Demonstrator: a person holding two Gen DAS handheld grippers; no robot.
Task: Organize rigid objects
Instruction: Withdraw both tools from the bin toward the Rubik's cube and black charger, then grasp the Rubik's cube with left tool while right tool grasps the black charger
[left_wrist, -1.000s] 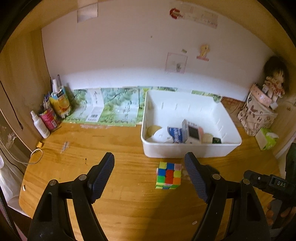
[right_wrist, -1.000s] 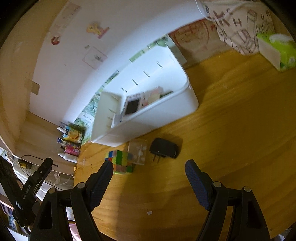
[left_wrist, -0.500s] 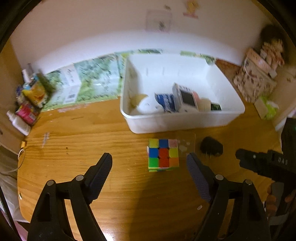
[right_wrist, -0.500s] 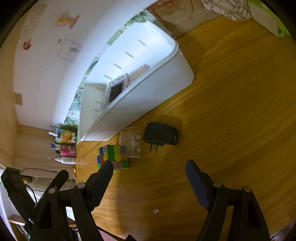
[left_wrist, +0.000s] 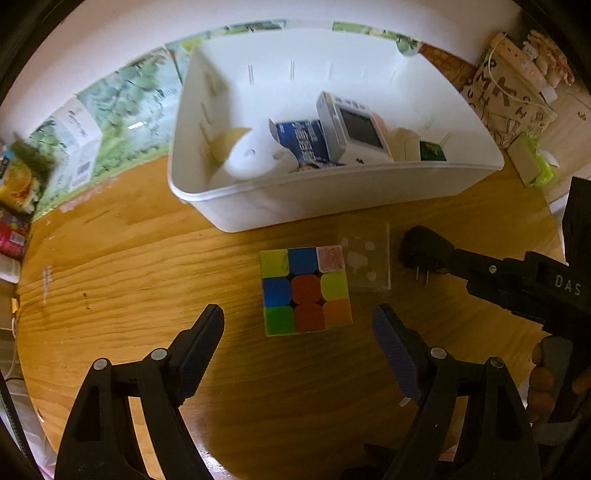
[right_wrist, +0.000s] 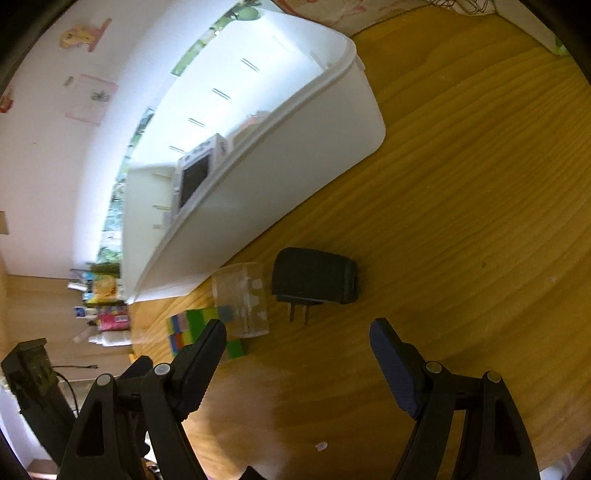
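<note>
A multicoloured puzzle cube (left_wrist: 306, 291) lies on the wooden table in front of the white bin (left_wrist: 332, 173). A clear plastic box (left_wrist: 367, 260) touches its right side, and a black plug adapter (left_wrist: 421, 247) lies further right. My left gripper (left_wrist: 297, 314) hovers over the cube, open, its fingers wider than the cube and apart from it. My right gripper (right_wrist: 297, 332) is open above the table, just short of the plug adapter (right_wrist: 314, 275), with nothing between its fingers. The bin holds a white gadget with a screen (left_wrist: 354, 129), a blue box (left_wrist: 303, 140) and other small things.
A patterned bag (left_wrist: 509, 92) and a tissue pack (left_wrist: 532, 166) stand at the right of the table. Bottles and packets (left_wrist: 14, 184) crowd the left edge. Green printed paper (left_wrist: 110, 122) lies behind the bin. A person's hand (left_wrist: 546, 376) holds the right gripper.
Both grippers have come down and tipped towards the table. The cube now sits between the left fingers' line, the plug nearer the right ones. The left jaws stand slightly wider.
</note>
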